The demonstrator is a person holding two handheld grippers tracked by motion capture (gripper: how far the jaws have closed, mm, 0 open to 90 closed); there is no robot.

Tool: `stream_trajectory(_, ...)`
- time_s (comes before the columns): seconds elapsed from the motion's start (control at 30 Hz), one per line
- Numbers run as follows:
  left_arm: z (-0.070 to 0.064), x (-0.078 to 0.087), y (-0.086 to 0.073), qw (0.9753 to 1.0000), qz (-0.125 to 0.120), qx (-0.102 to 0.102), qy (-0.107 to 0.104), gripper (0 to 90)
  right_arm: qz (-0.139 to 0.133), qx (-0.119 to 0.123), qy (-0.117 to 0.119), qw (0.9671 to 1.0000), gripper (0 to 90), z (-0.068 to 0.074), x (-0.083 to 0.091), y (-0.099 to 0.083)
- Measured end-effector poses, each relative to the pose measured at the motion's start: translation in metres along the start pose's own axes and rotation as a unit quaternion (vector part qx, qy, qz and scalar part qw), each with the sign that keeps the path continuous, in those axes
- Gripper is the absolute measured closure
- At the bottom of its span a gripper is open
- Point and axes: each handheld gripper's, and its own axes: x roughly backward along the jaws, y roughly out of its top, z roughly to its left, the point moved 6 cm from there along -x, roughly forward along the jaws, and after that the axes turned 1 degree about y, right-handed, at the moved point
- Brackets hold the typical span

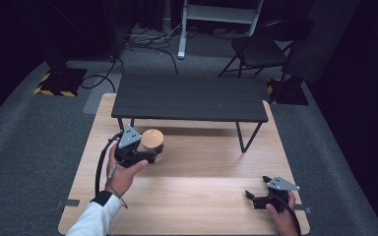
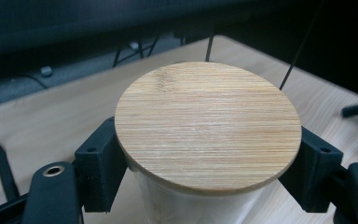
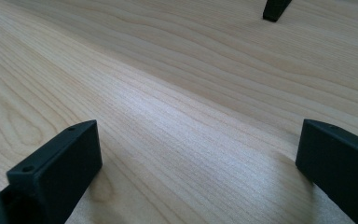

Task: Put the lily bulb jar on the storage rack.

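Observation:
A glass jar (image 1: 153, 143) with a round bamboo lid (image 2: 208, 123) stands on the wooden table (image 1: 202, 191), left of centre and just in front of the black bench. My left gripper (image 1: 151, 155) reaches it from the left, held by a hand in a white sleeve. In the left gripper view its jaws press the jar's sides just under the lid, so the left gripper (image 2: 206, 170) is shut on the jar. My right gripper (image 1: 257, 191) rests low near the table's front right corner. The right gripper (image 3: 196, 158) is open over bare wood.
A low black slatted bench (image 1: 192, 98) stands across the back half of the table, with thin legs (image 1: 243, 136); one foot (image 3: 275, 9) appears far ahead in the right gripper view. A folding chair (image 1: 258, 49) and cables sit on the floor behind.

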Motion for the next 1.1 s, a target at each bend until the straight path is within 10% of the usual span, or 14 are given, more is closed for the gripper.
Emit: stream_trajectory(1.1, 0.005, -0.029, 0.122, 0.9996, -0.012, -0.021, -0.017, 25.6, 0.000, 0.003, 0.004, 1.0000, 0.0, -0.001, 0.000, 0.000)
